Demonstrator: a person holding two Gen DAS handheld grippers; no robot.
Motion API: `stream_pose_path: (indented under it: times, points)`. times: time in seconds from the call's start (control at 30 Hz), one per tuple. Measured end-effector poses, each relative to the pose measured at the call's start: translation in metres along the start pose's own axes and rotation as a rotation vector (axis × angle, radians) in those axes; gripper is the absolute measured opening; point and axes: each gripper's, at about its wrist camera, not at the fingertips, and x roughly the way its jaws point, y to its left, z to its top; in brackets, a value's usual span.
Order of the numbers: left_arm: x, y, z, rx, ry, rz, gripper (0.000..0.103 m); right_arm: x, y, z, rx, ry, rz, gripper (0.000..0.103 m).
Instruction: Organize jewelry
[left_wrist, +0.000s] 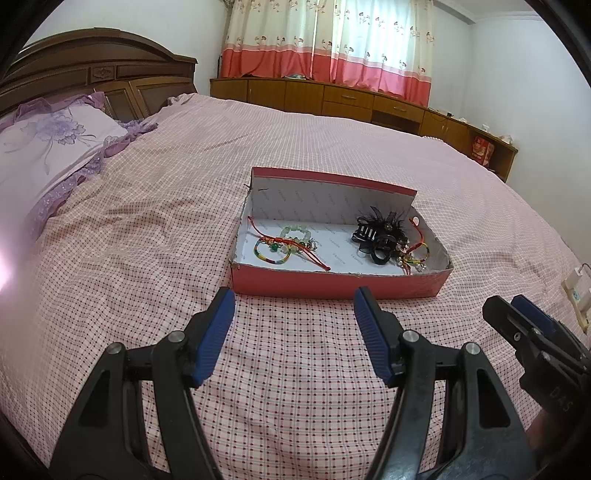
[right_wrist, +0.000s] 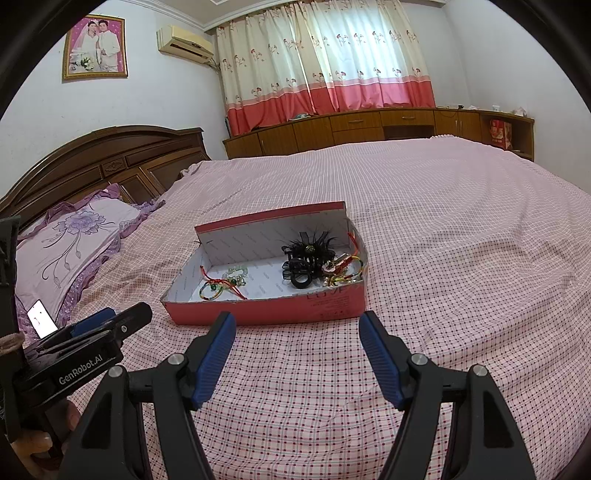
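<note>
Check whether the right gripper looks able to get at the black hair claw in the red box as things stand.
Probably yes. The right gripper is open and empty, short of the red box, whose top is open. The black hair claw lies near the low front wall, though a feathered black piece crowds it.

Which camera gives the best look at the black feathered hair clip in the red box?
The left wrist view shows the black feathered hair clip best: it looks down into the red box, showing the feathers, striped part and claw clearly. In the right wrist view the clip appears from a lower, more slanted angle, with bracelets crowding its right side.
</note>
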Motion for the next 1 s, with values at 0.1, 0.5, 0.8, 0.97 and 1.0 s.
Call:
stream_pose_path:
  times: [0.1, 0.5, 0.8, 0.97, 1.0]
  points:
    - [0.0002, -0.0001, -0.0001, 0.000, 0.000, 0.001, 0.059, -0.0001, -0.0001, 0.0000, -0.001, 0.000, 0.000, 0.072]
    - [0.0002, -0.0002, -0.0002, -0.001, 0.000, 0.001, 0.059, 0.0001, 0.0000, 0.0003, 0.000, 0.000, 0.000, 0.072]
    - [0.0006, -0.0008, -0.0008, -0.001, 0.001, 0.000, 0.059, -0.0007, 0.0019, -0.0014, 0.002, 0.002, 0.003, 0.072]
    - [0.0005, -0.0008, -0.0008, -0.001, 0.001, 0.000, 0.059, -0.0004, 0.0015, -0.0008, 0.002, 0.002, 0.003, 0.072]
    - [0.0005, -0.0008, -0.0007, 0.000, 0.001, 0.000, 0.059, -0.0004, 0.0015, -0.0008, 0.002, 0.002, 0.003, 0.072]
